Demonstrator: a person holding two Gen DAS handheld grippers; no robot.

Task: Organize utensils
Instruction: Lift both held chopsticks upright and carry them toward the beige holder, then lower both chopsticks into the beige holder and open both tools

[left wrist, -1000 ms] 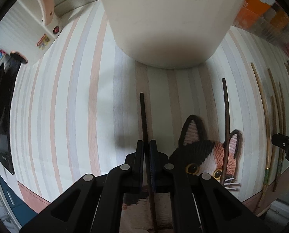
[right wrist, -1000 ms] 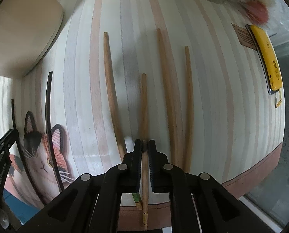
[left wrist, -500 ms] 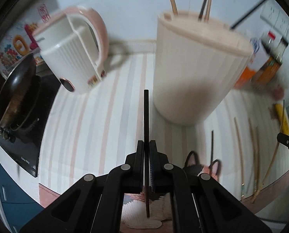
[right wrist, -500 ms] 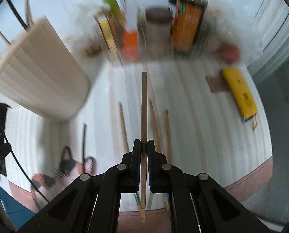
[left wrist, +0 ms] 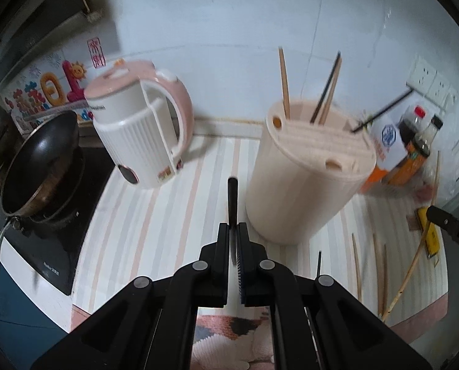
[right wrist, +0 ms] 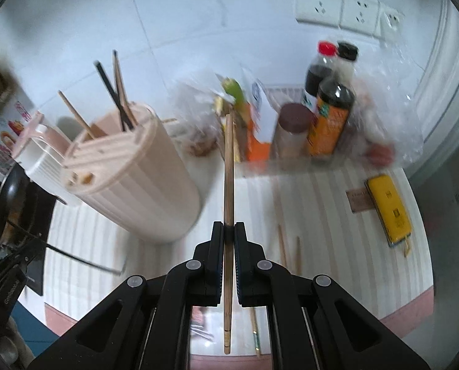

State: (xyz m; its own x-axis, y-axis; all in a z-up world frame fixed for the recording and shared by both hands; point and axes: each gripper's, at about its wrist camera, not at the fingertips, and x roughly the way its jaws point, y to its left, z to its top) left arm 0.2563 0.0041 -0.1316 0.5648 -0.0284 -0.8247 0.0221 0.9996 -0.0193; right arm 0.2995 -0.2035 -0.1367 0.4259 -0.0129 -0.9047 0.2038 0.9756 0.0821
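Observation:
My left gripper [left wrist: 233, 226] is shut on a black chopstick [left wrist: 232, 199] and holds it in the air, pointing forward, just left of the cream utensil holder [left wrist: 303, 182]. The holder has several chopsticks standing in it. My right gripper [right wrist: 228, 226] is shut on a wooden chopstick [right wrist: 228, 166], raised above the counter to the right of the utensil holder [right wrist: 134, 182]. Several wooden chopsticks [left wrist: 379, 273] and one black chopstick [left wrist: 320, 262] lie on the striped mat. The wooden ones also show in the right wrist view [right wrist: 282, 243].
A pink and white kettle [left wrist: 143, 129] stands left of the holder, with a frying pan [left wrist: 35, 160] on a stove beyond it. Bottles and boxes [right wrist: 319, 117] crowd the back right. A yellow device [right wrist: 390, 206] lies at the right. A cat-pattern mat [left wrist: 229, 333] lies near the front edge.
Both grippers have risen from the mat with their chopsticks and tilted up, so the holder's top and the back wall have come into view.

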